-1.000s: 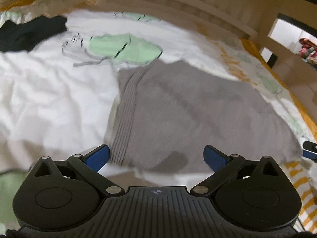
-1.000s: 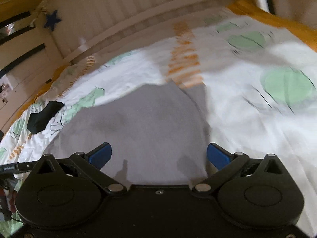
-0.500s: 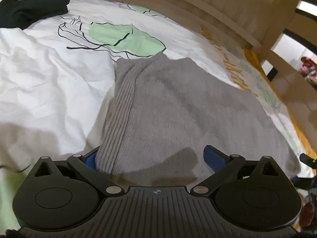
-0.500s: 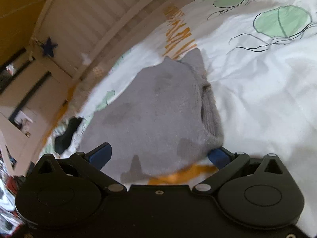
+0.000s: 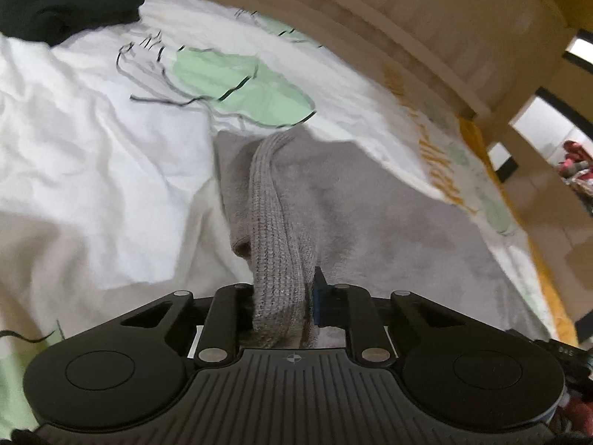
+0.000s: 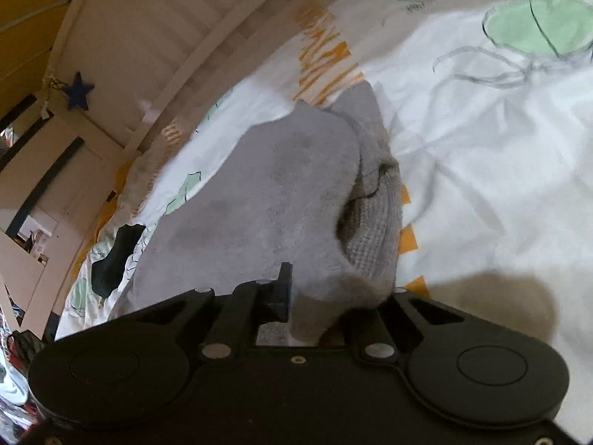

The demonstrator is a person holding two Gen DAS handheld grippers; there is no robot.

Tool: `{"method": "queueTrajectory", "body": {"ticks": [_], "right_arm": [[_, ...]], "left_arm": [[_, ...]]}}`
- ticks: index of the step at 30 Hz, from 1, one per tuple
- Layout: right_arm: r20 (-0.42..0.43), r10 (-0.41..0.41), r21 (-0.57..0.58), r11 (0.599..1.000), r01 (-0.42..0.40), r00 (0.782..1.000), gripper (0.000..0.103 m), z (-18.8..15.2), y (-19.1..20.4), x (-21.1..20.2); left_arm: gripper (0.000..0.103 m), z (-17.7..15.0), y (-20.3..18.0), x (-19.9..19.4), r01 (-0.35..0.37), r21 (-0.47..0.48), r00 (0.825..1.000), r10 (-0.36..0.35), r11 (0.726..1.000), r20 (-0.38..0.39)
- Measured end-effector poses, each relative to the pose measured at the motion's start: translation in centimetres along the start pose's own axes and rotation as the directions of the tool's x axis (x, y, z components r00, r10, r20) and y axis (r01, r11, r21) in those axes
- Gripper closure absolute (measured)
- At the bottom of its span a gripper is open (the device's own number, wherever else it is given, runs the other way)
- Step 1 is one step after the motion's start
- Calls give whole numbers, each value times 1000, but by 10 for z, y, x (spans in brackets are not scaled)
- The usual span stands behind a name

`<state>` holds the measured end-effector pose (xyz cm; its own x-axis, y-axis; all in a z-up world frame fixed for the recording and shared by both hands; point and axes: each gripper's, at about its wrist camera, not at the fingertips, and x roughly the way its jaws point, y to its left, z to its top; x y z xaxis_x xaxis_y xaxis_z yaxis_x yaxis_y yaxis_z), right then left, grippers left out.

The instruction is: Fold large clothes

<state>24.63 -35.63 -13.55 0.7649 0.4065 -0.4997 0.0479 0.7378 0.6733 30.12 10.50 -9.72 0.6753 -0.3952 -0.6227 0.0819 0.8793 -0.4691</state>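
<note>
Sweater (image 5: 389, 215): grey knit, spread on the bed, body lying flat with its ribbed hem edge pulled up into folds at both near corners.
Ribbed hem (image 5: 276, 244): bunched into a raised ridge running from the far corner of the garment down into the left claw.
Left gripper (image 5: 285, 307): jaws closing and nearly together – hem fabric pinched between them, one blue pad showing just right of the cloth.
Right gripper (image 6: 318, 304): jaws closing and nearly together – a gathered corner of the sweater (image 6: 259, 200) clamped between them, ribbing curled over to the right.
Bed sheet (image 5: 96, 170): white, rumpled, printed with green shapes, black outlines and orange stripes; lies under the sweater.
Black garment (image 5: 63, 7): crumpled at the far left of the bed, well apart from the sweater.
Headboard (image 6: 155, 37): pale slatted panel beyond the sheet.
Blue star (image 6: 78, 91): hangs at the headboard's left end.
</note>
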Motion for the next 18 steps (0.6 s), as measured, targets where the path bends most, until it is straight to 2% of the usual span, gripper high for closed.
{"method": "queueTrajectory", "body": {"ticks": [4,9,15,18], "right_arm": [[33,20,17,1000,-20,999,89,2,9,-26],[4,0,21,1000,0,1000,89,-4,20,-54],[-78,5,62,998,0,997,89,-27,14,-98],[-145,-14,68,997,24,989,89,-41,9,-114]], "left_arm": [[90,2,-2,-24,54,-25,998,-54,998,13],[92,-3,0,-56,92,-17,996,-92,996,-13],[92,-31,5,-86,114,-3,987,-113,994,-116],[91,-45,9,-90,71,26,982,-65,997,-177]]}}
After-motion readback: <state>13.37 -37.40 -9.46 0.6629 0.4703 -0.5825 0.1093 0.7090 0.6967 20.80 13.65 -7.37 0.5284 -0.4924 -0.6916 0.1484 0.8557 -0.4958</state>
